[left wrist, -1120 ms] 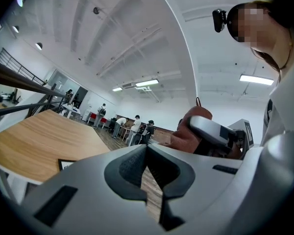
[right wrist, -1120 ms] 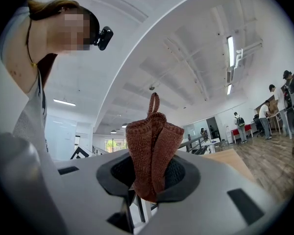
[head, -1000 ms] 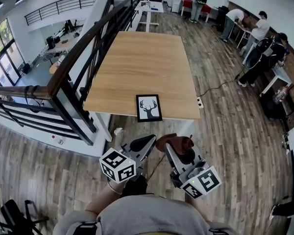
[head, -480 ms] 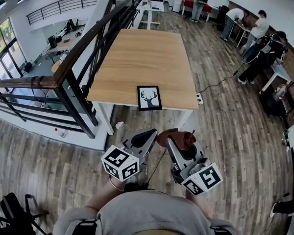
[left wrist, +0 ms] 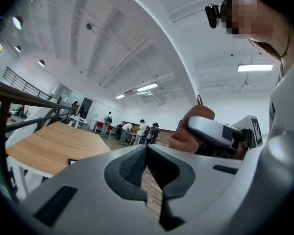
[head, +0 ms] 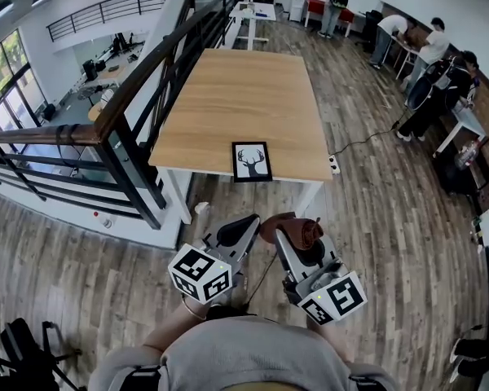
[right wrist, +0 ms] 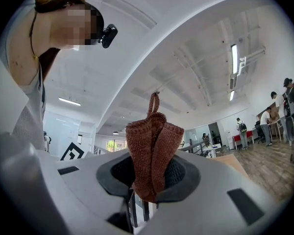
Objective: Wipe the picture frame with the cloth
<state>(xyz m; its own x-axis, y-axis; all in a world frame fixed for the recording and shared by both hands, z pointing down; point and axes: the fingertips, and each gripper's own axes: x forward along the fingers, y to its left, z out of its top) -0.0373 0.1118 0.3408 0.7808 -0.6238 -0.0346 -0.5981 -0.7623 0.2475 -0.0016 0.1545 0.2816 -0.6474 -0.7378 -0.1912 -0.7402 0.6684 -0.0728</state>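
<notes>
A black picture frame (head: 251, 161) with a deer silhouette lies flat at the near edge of the wooden table (head: 240, 96). In the head view both grippers hang in front of the person's chest, short of the table. My right gripper (head: 282, 236) is shut on a folded brown knitted cloth (head: 293, 230); in the right gripper view the cloth (right wrist: 152, 153) stands up out of the closed jaws. Beside it my left gripper (head: 246, 228) is shut with nothing between its jaws. The left gripper view shows its pads (left wrist: 135, 163) meeting, with the cloth (left wrist: 191, 129) to the right.
A dark metal railing (head: 138, 88) runs along the table's left side, with a drop to a lower floor beyond it. Several people stand at desks at the far right (head: 432, 51). A cable (head: 367, 141) and a power strip (head: 333, 166) lie on the wooden floor right of the table.
The table and frame have shifted slightly up and right in the head view. Both grippers have risen a little and stay side by side, the cloth still held in the right one.
</notes>
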